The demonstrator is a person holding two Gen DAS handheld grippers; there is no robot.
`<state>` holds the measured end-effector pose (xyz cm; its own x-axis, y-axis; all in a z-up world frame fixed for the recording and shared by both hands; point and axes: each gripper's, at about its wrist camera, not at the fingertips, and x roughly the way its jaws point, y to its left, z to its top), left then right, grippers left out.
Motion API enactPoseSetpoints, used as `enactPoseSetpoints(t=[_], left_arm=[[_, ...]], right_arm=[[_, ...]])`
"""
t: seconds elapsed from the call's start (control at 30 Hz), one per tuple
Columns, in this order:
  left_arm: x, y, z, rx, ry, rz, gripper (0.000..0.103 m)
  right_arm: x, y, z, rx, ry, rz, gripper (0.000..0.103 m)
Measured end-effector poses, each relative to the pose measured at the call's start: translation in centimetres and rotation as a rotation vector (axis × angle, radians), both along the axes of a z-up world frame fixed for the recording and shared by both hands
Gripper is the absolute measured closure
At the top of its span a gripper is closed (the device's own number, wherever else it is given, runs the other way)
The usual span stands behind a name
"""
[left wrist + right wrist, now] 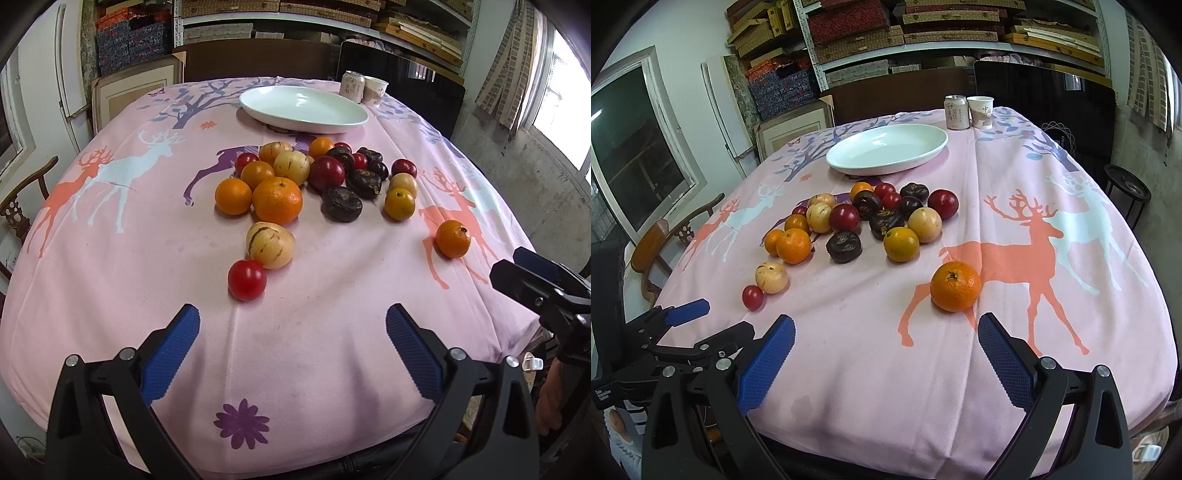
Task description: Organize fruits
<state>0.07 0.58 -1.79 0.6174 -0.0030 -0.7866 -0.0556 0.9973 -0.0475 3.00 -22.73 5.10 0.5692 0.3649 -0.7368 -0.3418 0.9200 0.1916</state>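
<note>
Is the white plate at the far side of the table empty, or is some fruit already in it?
Empty. The white plate shows only its bare glossy inside in both views; all the fruit lies on the tablecloth in front of it.

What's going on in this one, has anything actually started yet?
Not yet. A person holds two open, empty claws over a pink tablecloth: the left claw faces a red fruit, the right claw faces a lone orange. All the fruit lies loose; the white dish is empty.
</note>
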Motion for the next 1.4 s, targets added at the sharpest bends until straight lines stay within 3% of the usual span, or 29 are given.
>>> enactPoseSetpoints(t=[0.07,0.23,0.37,0.43,0.53,0.67,0.8,0.9,1.03,1.13,1.27,1.3,1.33,1.4], left_arm=[[0.0,0.2,-0.1,-0.024,-0.028,-0.004,0.004],[0.7,1.9,-1.1,-0.061,0.051,0.027,0.004],[0.8,3.6,-2.0,-0.105,0.001,0.027,0.004],[1.2,4.1,-2.6,-0.137,0.019,0.003,0.004],[2.1,4.1,-3.6,-0.143,0.078,-0.021,0.004],[2.7,3.6,-3.9,-0.118,0.069,-0.053,0.004],[3.6,3.1,-3.9,-0.112,0.063,-0.089,0.004],[4.4,3.2,-4.0,-0.077,0.068,-0.081,0.004],[5.5,3.9,-4.4,-0.092,0.098,-0.065,0.005],[5.6,3.6,-3.9,-0.061,0.079,-0.062,0.005],[6.1,3.6,-4.4,-0.078,0.103,-0.060,0.005],[6.0,3.3,-4.4,-0.054,0.092,-0.065,0.010],[5.9,2.9,-4.3,-0.029,0.082,-0.081,0.030],[5.8,2.5,-4.1,-0.017,0.064,-0.098,0.047]], right_arm=[[-0.1,-0.1,0.0,0.002,-0.008,0.005,0.003],[-0.4,-0.1,-0.8,-0.015,-0.050,-0.006,0.003],[-1.2,-0.3,-1.4,-0.018,-0.130,0.019,0.003],[-1.5,-0.3,-1.8,-0.016,-0.148,0.033,0.003],[-1.3,0.2,-2.5,-0.023,-0.115,0.027,0.003],[-0.6,-0.7,-3.1,-0.027,-0.091,-0.008,0.003],[-0.3,-1.9,-3.2,0.033,-0.057,-0.002,0.003],[0.8,-3.2,-3.7,0.048,-0.033,-0.031,0.003],[2.2,-4.7,-4.6,0.127,0.013,-0.030,0.003],[2.3,-4.9,-4.5,0.101,-0.018,-0.055,0.003],[2.6,-5.0,-4.7,0.112,-0.005,-0.032,0.003],[2.6,-5.2,-4.7,0.116,-0.006,-0.037,0.003],[2.6,-5.3,-4.7,0.114,-0.008,-0.043,0.003],[2.7,-5.5,-4.6,0.103,-0.014,-0.046,0.003]])
